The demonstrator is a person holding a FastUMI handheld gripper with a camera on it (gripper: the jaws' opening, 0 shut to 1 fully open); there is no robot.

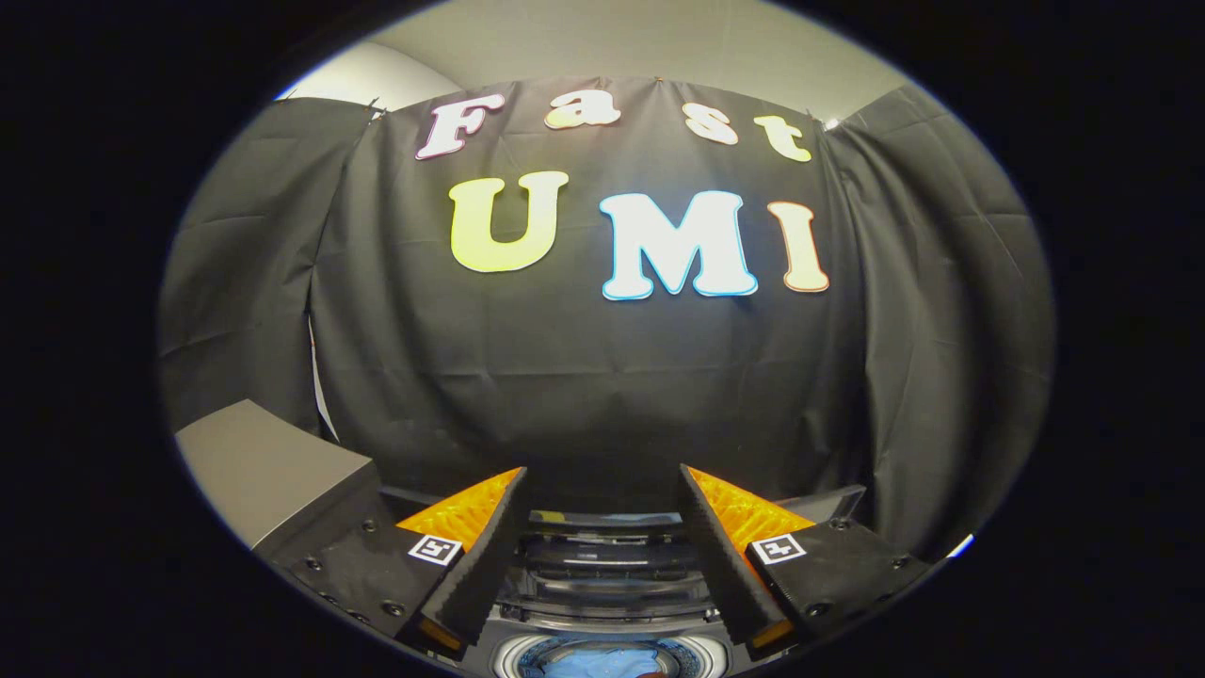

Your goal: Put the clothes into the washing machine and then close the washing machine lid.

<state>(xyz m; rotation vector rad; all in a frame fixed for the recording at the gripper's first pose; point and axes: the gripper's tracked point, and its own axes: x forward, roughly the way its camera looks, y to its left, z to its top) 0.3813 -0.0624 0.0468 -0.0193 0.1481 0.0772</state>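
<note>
Blue cloth, the clothes [602, 662], lies down in the round drum of the washing machine [602, 574], showing just below and between the two fingers of the claw [602, 490], which are spread wide with nothing held between them. Beyond the fingers sits the machine's back panel, and what may be its raised lid stands behind that against the black booth wall [602, 377], though the lid's edge is hard to make out. A grey box-like unit [273, 466] stands beside the machine's left edge. Judging from this, the clothes are already in and the lid is what remains. The risk is mostly in the approach: the claw looks forward, over the opening, so a reach for the lid could miss its edge or snag the wall cloth hanging just behind it. Letting the lid drop freely could slam it, and any cloth riding up over the drum's rim would stop it seating flat.
</note>
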